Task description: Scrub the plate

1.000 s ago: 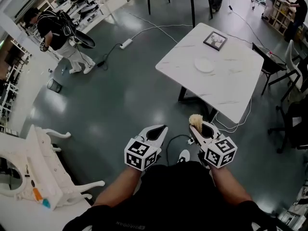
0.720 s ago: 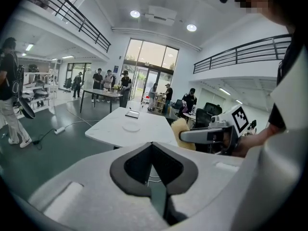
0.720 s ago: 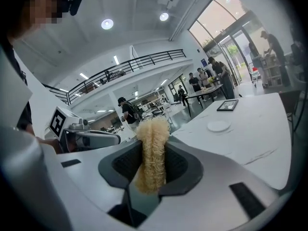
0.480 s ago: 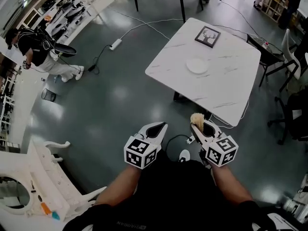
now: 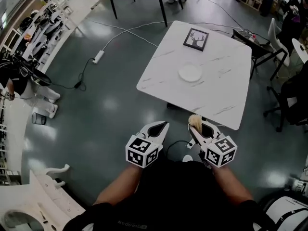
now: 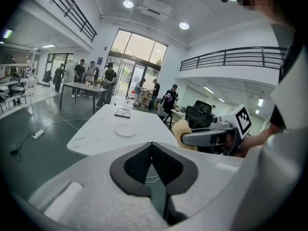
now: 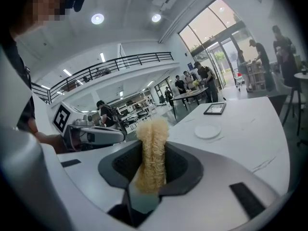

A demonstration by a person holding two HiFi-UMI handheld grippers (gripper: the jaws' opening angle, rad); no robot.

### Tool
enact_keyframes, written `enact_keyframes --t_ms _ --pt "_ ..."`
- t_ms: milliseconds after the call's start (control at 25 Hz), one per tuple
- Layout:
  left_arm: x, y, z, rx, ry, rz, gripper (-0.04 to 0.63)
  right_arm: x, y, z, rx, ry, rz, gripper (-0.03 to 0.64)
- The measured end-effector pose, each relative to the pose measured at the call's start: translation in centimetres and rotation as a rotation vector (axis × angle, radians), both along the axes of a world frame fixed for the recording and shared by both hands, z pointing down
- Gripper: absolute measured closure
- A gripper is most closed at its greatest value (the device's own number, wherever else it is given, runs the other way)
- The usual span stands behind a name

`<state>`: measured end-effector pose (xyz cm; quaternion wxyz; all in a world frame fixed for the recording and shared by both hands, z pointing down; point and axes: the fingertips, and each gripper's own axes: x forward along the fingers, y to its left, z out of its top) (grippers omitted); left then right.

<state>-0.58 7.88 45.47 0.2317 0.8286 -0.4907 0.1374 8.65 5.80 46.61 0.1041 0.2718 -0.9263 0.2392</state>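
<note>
The right gripper (image 5: 196,129) is clenched on a tan, fibrous scrubbing pad (image 7: 153,150), which stands upright between its jaws and pokes out above them. Just beside it, to its left, the left gripper (image 5: 160,129) has its jaws pressed together with nothing between them. Both hang over a glossy dark grey floor (image 5: 110,105). Just ahead of the right gripper is the near edge of a white marble-patterned table (image 5: 224,93). The round white plate (image 5: 190,73) lies flat on that table, well ahead of both grippers and apart from the pad. Beyond the plate lies a black-framed deer picture (image 5: 195,38).
</note>
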Motion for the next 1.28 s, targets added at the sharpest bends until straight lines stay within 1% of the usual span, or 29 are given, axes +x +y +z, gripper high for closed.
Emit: enact_keyframes --t_ms 200,360,520,720,880,960,1080,1280 --pt "-4.3 -5.0 -1.4 0.027 0.011 0.094 0.588 -3.5 -3.7 -1.0 0.012 0.025 0.101 0.495" --pt "-8.0 -7.9 -2.0 0.033 0.014 0.146 0.588 -6.6 -5.9 -1.5 0.012 0.027 0.173 0.495" --pt "-11.1 -9.2 -2.0 0.027 0.034 0.193 0.588 -9.9 -6.7 -1.3 0.006 0.039 0.221 0.495" --pt "-14.1 -10.1 -1.5 0.012 0.038 0.255 0.588 -12.9 -7.6 -1.0 -0.007 0.041 0.287 0.495" --pt "-16.9 -11.2 -0.5 -0.006 0.030 0.261 0.588 -15.0 -8.0 -0.6 -0.021 0.044 0.307 0.494" --pt "-17.8 -11.3 -0.2 -0.018 0.042 0.250 0.588 -15.6 -7.9 -0.6 -0.025 0.054 0.305 0.494" --pt "-17.9 -11.5 -0.2 -0.022 0.058 0.252 0.588 -15.3 -8.6 -1.0 -0.020 0.057 0.329 0.495" --pt "-17.0 -12.4 0.4 -0.035 0.050 0.294 0.588 -14.3 -9.9 -1.2 -0.020 0.048 0.380 0.495"
